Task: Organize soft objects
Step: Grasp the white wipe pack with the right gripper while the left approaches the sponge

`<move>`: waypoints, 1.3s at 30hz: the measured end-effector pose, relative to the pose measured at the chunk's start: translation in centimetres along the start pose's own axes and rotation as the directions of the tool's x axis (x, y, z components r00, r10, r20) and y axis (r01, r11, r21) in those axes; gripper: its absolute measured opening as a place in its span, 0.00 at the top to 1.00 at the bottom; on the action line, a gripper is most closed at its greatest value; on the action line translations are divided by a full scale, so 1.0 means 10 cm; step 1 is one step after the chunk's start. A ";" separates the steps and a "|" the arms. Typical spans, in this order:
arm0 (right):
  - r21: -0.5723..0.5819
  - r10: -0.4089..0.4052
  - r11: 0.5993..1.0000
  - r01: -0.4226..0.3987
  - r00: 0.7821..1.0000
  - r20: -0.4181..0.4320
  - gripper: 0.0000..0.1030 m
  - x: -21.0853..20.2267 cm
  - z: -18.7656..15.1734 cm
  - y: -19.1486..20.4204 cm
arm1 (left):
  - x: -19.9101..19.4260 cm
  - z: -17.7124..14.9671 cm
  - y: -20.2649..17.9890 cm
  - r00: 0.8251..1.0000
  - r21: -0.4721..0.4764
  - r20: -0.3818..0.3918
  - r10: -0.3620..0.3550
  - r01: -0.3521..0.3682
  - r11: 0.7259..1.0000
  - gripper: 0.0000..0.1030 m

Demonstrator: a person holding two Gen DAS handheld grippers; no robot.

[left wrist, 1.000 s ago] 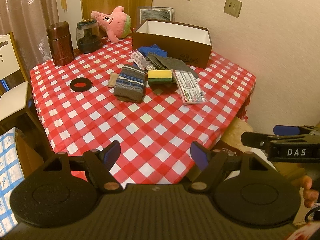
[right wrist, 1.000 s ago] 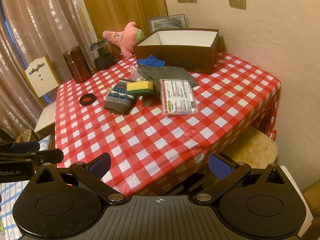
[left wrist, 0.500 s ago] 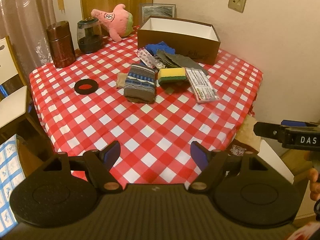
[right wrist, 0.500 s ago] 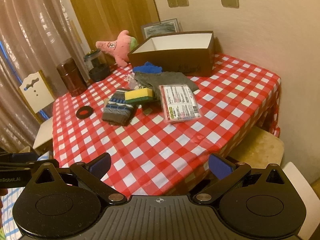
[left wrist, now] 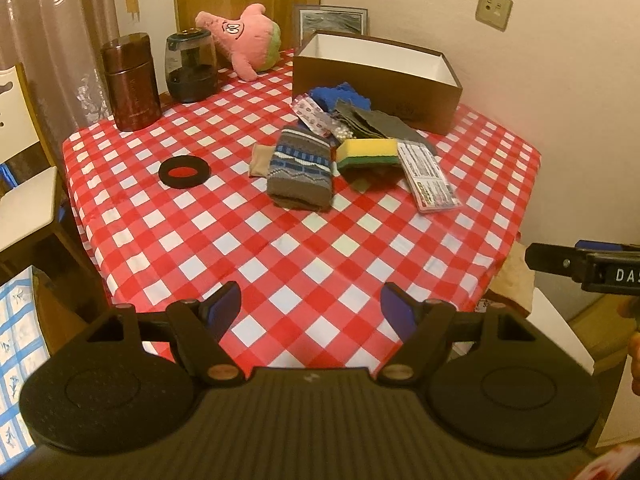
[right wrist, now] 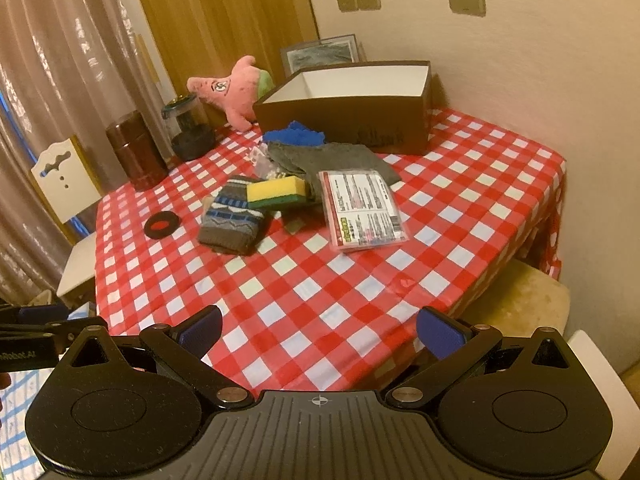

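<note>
The bench (left wrist: 248, 248), under its red-and-white check cloth, stretches away ahead of both sets of fingers, and every soft thing lies well beyond their tips, none touched. The open brown box (left wrist: 376, 76) stands farthest off, at the far edge by the wall, with its long axis running across the left gripper's (left wrist: 311, 307) line of sight and slanting off to the right.

Just this side of the box sits the cluster: one grey cloth (right wrist: 332, 158), one blue cloth (right wrist: 294, 135) behind it, one patterned knit sock (left wrist: 301, 169) lying lengthwise away from the fingers, one yellow-and-green sponge (left wrist: 368, 153) touching its right side, and one flat printed packet (right wrist: 364, 210) to the right of the sponge. One pink plush toy (left wrist: 244, 42) lies far ahead and left, beside the box.

The sock lies almost straight ahead of the left fingers; from the right gripper (right wrist: 319, 330) it sits ahead and to the left, with the packet closer to its line. My judgement: the left hand is better placed for the sock.

Both pairs of fingers stand wide apart, holding nothing.

One brown canister (left wrist: 130, 82), one dark jar (left wrist: 191, 67) and one black ring (left wrist: 184, 171) stand to the left.
</note>
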State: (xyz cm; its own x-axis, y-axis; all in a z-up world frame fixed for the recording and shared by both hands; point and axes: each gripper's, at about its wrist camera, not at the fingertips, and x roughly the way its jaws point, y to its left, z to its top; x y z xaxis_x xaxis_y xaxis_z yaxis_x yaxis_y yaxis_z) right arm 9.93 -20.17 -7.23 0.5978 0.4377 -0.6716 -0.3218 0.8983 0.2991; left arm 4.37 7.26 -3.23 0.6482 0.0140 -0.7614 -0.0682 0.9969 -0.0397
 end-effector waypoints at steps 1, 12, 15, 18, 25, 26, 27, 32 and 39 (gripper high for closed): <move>-0.003 0.001 1.000 -0.001 1.000 -0.004 0.00 0.04 0.02 -0.01 | 0.03 0.02 0.00 1.000 -0.002 -0.001 0.003 -0.003 1.000 0.27; -0.058 0.028 0.998 -0.030 0.999 -0.027 0.00 0.63 0.44 -0.28 | 0.52 0.37 -0.11 0.999 -0.043 -0.016 0.038 -0.039 0.998 0.27; -0.077 0.040 0.996 -0.043 0.998 -0.045 0.00 0.86 0.60 -0.39 | 0.72 0.51 -0.16 0.999 -0.053 -0.026 0.043 -0.045 0.998 0.27; -0.088 0.055 0.994 -0.061 0.996 -0.068 0.00 1.11 0.75 -0.51 | 0.92 0.61 -0.21 0.997 -0.076 -0.043 0.060 -0.063 0.995 0.27; -0.130 0.076 0.987 -0.091 0.990 -0.120 0.00 1.69 1.00 -0.68 | 1.30 0.81 -0.30 0.992 -0.120 -0.086 0.091 -0.101 0.988 0.28; -0.133 0.076 0.987 -0.094 0.989 -0.130 0.00 1.77 1.02 -0.69 | 1.35 0.83 -0.31 0.991 -0.124 -0.090 0.094 -0.105 0.987 0.28; -0.134 0.083 0.986 -0.101 0.987 -0.138 0.00 1.85 1.04 -0.72 | 1.39 0.86 -0.32 0.991 -0.128 -0.094 0.097 -0.109 0.986 0.28; -0.124 0.084 0.987 -0.106 0.982 -0.171 0.00 2.18 1.10 -0.80 | 1.59 0.96 -0.36 0.986 -0.144 -0.124 0.107 -0.124 0.982 0.28; -0.146 0.058 0.985 -0.090 0.976 -0.211 0.00 2.53 1.13 -0.82 | 1.78 1.05 -0.40 0.981 -0.146 -0.157 0.115 -0.138 0.980 0.28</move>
State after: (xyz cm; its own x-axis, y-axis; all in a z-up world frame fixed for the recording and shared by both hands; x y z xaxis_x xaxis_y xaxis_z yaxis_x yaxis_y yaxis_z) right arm 35.98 -16.00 -19.00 0.4100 0.4713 -0.7809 -0.4777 0.8403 0.2564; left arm 24.13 4.31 -9.86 0.5085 0.1160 -0.8532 -0.2672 0.9632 -0.0283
